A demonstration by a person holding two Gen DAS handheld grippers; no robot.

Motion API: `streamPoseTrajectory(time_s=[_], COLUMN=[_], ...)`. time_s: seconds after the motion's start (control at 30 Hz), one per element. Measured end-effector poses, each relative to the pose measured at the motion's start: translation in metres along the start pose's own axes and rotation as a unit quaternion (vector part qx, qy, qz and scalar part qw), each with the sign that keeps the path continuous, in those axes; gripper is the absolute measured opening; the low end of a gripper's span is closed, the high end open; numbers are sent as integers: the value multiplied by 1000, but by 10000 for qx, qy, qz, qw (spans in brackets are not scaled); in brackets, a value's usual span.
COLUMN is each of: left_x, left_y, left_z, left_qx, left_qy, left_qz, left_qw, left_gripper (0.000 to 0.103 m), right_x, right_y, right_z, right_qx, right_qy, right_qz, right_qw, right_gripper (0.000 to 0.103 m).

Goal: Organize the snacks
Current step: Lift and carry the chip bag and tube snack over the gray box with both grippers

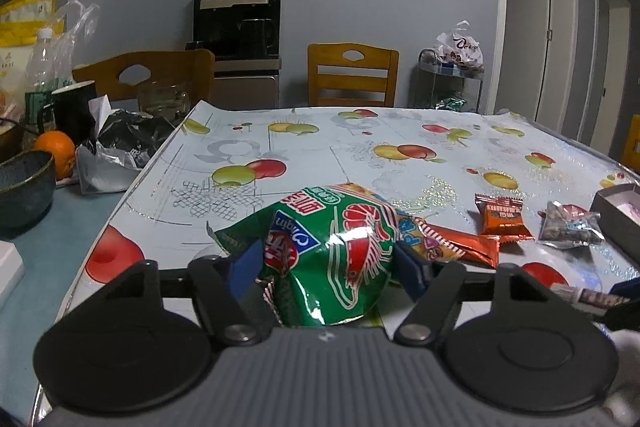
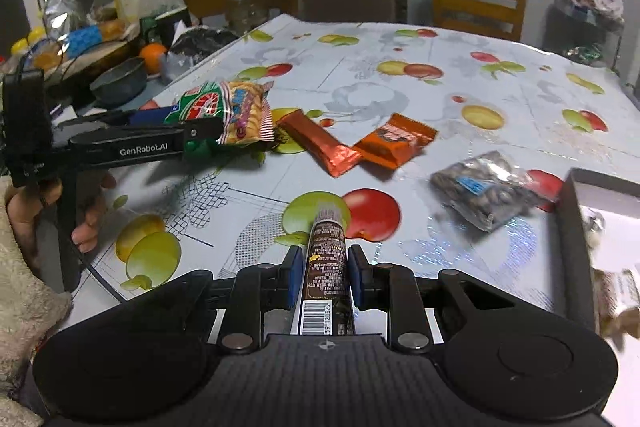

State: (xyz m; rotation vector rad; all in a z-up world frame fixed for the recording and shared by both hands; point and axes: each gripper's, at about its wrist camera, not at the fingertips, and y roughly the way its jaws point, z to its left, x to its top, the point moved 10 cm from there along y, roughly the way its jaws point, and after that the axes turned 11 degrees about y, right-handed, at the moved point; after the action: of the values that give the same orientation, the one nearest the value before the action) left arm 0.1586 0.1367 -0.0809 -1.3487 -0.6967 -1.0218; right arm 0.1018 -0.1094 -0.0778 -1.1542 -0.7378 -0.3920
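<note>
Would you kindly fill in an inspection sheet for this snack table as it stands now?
Surface: fruit-print tablecloth, glossy.
Job's things: green snack bag; biscuit pack; two orange bars; seed packet; brown stick pack; dark box at right.
Clutter: bowl, orange, mug, bottle.
Tongs: left tongs closing around the green bag; right tongs clamp the stick pack.
Cables: black lead below left handle.
Surroundings: two wooden chairs, water dispenser, doorways.

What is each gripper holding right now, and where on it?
The left gripper pinches the green snack bag across its crumpled near end. The right gripper clamps the brown snack stick by its sides near the barcode end.
</note>
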Motion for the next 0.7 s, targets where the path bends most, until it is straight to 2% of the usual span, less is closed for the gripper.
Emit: streamPoseTrajectory(time_s=[0.03, 0.07, 0.27, 0.4, 0.7], left_x=[1, 1, 2, 7, 23], left_y=[-1, -3, -9, -23, -66], left_z=[-2, -5, -15, -22, -85], left_qx=[17, 21, 197, -163, -634], left_qy=[65, 113, 280, -4, 620], left_qz=[-15, -24, 118, 132, -215], left_qw=[10000, 9999, 9993, 9998, 9958], left_gripper=[64, 53, 46, 41, 39], right_x=[-1, -2, -11, -19, -27], right_y=[-3, -5, -14, -15, -8], right_z=[-3, -6, -17, -24, -27], right_qx=[-9, -21, -122, -108, -176], right_qy=[21, 51, 8, -3, -156], right_qz=[-16, -27, -61, -5, 90], right_qw=[10000, 10000, 9999, 9999, 9997], right_gripper=[26, 25, 25, 25, 26])
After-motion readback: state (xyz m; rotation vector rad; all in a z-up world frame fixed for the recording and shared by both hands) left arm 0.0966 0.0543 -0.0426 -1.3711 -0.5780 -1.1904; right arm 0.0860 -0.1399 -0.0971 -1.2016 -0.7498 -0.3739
